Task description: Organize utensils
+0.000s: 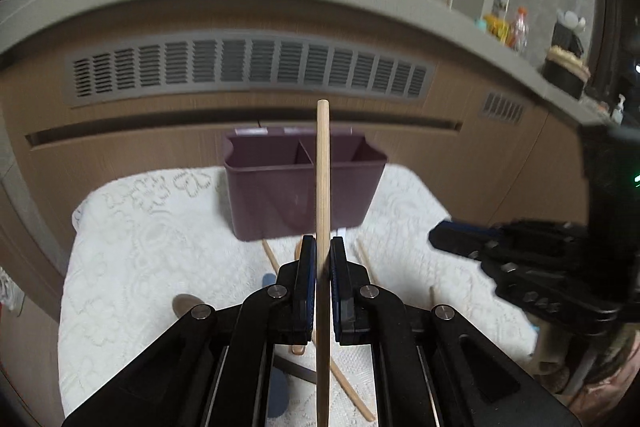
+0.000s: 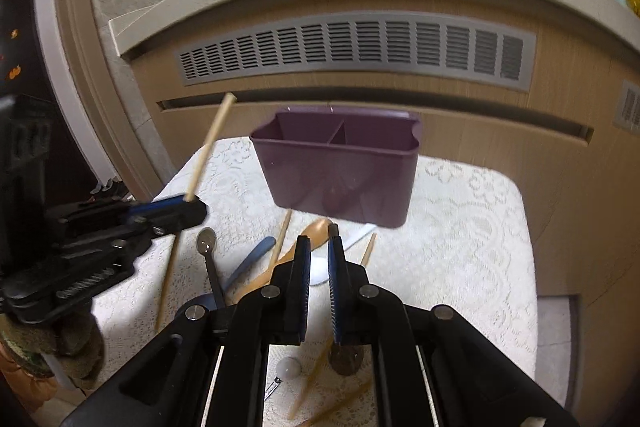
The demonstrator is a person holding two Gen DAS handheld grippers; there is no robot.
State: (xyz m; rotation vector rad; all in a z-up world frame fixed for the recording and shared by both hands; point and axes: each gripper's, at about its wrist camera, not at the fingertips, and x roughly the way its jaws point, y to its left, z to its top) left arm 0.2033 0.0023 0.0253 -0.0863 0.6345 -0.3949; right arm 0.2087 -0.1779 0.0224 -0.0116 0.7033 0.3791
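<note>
Your left gripper point(image 1: 322, 255) fills the bottom of its own view, and its jaws are clamped on a wooden chopstick point(image 1: 322, 187) that stands almost upright between the blue pads, its blunt end rising in front of the purple caddy point(image 1: 300, 187). From the right wrist view you can see the same chopstick point(image 2: 208, 151) leaning up and to the right out of that gripper point(image 2: 176, 211), lifted above the white lace cloth point(image 2: 460, 227) that covers the desk.

Your right gripper point(image 2: 319, 251) holds nothing — its jaws stand at a narrow gap with only the cloth and scattered utensils showing between them. It hovers over the pile just in front of the caddy point(image 2: 340, 171).

The caddy sits at the far side of the cloth, against the wooden cabinet front with the grey vent grille point(image 2: 360, 47). It has a divider splitting it into compartments, and what shows of them looks bare.

Loose on the cloth near your right gripper lie a wooden spoon point(image 2: 308, 235), a small metal spoon point(image 2: 208, 247), a blue-handled piece point(image 2: 252, 259), a white spoon point(image 2: 340, 251) and further chopsticks point(image 2: 368, 247) — some crossing each other.
</note>
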